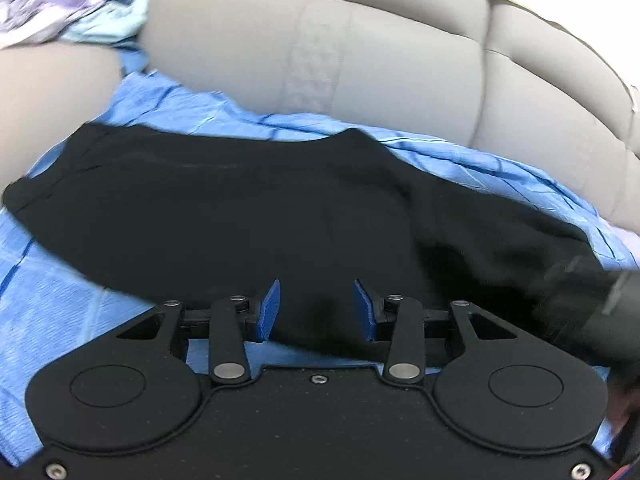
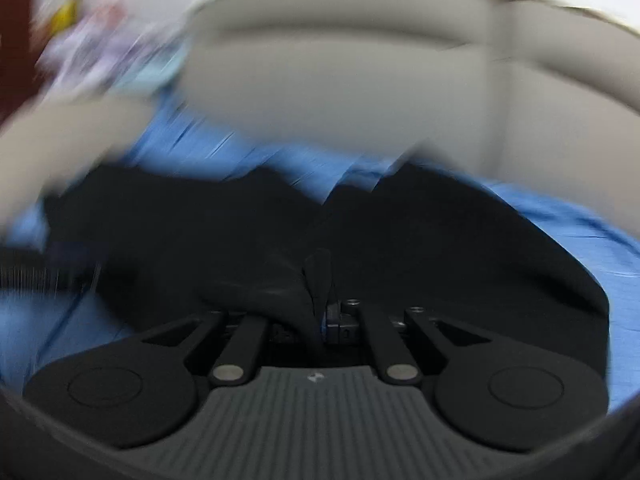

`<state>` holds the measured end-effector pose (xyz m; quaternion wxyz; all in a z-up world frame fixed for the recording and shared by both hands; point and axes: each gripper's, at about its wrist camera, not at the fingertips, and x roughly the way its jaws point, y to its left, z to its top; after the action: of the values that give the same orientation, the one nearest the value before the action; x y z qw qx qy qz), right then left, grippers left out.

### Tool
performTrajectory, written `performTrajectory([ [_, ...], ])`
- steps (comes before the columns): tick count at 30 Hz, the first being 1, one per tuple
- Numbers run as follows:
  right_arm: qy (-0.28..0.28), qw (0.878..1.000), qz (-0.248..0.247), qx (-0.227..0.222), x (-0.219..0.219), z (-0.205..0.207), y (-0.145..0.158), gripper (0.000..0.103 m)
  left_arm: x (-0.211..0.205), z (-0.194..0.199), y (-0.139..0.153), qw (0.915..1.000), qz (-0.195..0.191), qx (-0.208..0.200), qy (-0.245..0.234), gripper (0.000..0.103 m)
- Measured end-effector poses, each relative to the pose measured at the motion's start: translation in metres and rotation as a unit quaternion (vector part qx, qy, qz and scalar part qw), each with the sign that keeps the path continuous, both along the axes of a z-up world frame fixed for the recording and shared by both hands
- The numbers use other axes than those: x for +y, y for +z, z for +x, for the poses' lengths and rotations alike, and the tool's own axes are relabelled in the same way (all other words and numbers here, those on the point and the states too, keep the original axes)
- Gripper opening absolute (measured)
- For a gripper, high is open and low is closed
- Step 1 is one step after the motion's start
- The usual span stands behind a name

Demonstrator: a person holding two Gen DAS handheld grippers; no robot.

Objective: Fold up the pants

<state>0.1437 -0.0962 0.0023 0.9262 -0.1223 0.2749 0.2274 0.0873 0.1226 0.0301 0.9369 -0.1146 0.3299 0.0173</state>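
Black pants (image 1: 240,220) lie spread on a blue sheet (image 1: 60,300) over a sofa seat. My left gripper (image 1: 317,312) hovers at their near edge. Its blue pads (image 1: 268,312) stand apart, with black cloth showing in the gap and neither pad pressing on it. In the right wrist view, which is blurred, my right gripper (image 2: 324,316) is shut on a bunched fold of the pants (image 2: 440,260), and a flap of cloth sticks up from between the fingers. A dark blurred shape at the right edge of the left wrist view is probably the right gripper (image 1: 600,312).
Grey sofa back cushions (image 1: 360,60) rise right behind the sheet. A heap of purple, white and pale blue clothes (image 1: 52,0) lies at the far left on the sofa, also blurred in the right wrist view (image 2: 100,52). The blue sheet (image 2: 580,220) continues to the right.
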Motion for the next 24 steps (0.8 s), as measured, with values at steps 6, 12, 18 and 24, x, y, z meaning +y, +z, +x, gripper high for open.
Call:
performTrajectory([
  [6,0.042,0.998,-0.031,-0.02,0.03,-0.028,-0.022,0.076,0.009,-0.007,-0.008,0.9995,-0.02,-0.004,-0.023,0.04],
  [12,0.062,0.998,0.005,-0.017,-0.01,-0.06,0.0,0.089,-0.009,-0.008,0.0,0.9957,-0.048,-0.028,-0.074,0.042],
  [18,0.004,0.998,0.048,-0.036,-0.073,-0.078,0.027,0.092,-0.038,-0.006,0.007,0.9881,-0.066,-0.048,-0.13,0.042],
  [24,-0.167,0.982,-0.042,-0.076,-0.125,-0.014,0.034,0.094,-0.084,0.002,-0.011,0.9853,-0.026,-0.029,-0.167,0.043],
])
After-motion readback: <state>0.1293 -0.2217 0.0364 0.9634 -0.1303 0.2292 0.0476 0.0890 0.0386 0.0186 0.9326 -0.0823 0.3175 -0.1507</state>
